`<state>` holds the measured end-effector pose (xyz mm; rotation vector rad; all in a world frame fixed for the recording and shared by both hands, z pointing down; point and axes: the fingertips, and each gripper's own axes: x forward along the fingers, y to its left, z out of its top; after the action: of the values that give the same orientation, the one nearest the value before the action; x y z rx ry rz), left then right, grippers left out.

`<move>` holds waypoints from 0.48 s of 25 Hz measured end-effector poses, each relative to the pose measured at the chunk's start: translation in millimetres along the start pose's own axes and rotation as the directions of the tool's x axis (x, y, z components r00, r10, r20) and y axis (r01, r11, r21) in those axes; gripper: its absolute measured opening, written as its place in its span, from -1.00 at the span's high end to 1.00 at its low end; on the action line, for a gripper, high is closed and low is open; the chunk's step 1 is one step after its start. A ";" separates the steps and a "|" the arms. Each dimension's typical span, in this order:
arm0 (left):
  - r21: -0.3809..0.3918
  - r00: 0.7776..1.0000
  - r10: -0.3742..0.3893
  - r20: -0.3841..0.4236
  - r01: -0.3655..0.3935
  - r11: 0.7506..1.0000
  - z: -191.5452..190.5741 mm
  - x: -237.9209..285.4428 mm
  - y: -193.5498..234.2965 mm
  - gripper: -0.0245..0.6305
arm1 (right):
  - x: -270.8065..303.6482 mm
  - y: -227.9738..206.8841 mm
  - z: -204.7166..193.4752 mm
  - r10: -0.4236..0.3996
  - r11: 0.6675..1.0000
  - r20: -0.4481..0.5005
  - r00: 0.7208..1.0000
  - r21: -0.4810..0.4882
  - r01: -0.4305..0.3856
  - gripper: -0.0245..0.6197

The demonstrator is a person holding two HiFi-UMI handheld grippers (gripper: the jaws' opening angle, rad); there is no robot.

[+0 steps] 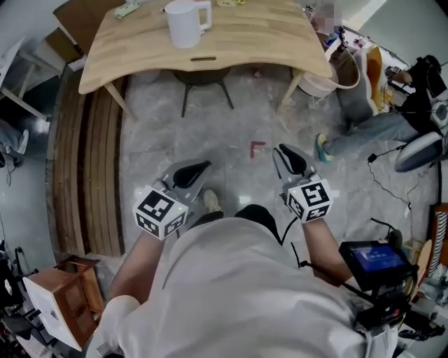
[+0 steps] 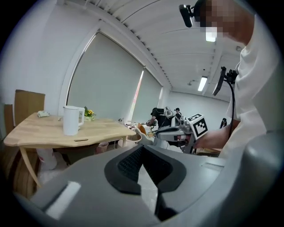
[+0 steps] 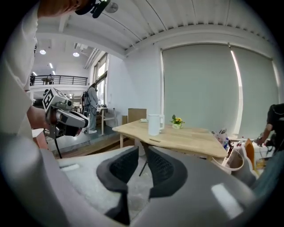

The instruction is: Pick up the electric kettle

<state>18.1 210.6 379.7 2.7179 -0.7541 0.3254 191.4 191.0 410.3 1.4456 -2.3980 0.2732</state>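
Held empty over the floor (image 1: 231,133), the left gripper (image 2: 142,147) is seen closed and the right gripper (image 3: 143,150) narrowly parted, apparently because the electric kettle (image 1: 185,24) is set beyond reach, back from the near edge of the table (image 1: 266,42).

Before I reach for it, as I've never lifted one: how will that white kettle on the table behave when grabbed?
The kettle looks rigid and smooth, so its body may slip; the handle seems the safer hold. Tall and narrow on the table, it could tip if pushed sideways. Any water inside is hidden, so weight is uncertain.
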 end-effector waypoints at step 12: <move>-0.067 0.988 0.152 0.031 -0.150 0.986 20.1 7.5 116.1 0.90 | 160.1 -17.7 55.6 0.131 0.986 -0.033 0.991 -0.096 -0.133 0.76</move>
<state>-34.6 105.3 389.4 2.6188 -0.9663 0.2804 127.9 33.1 418.1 1.2357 -2.4536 0.2015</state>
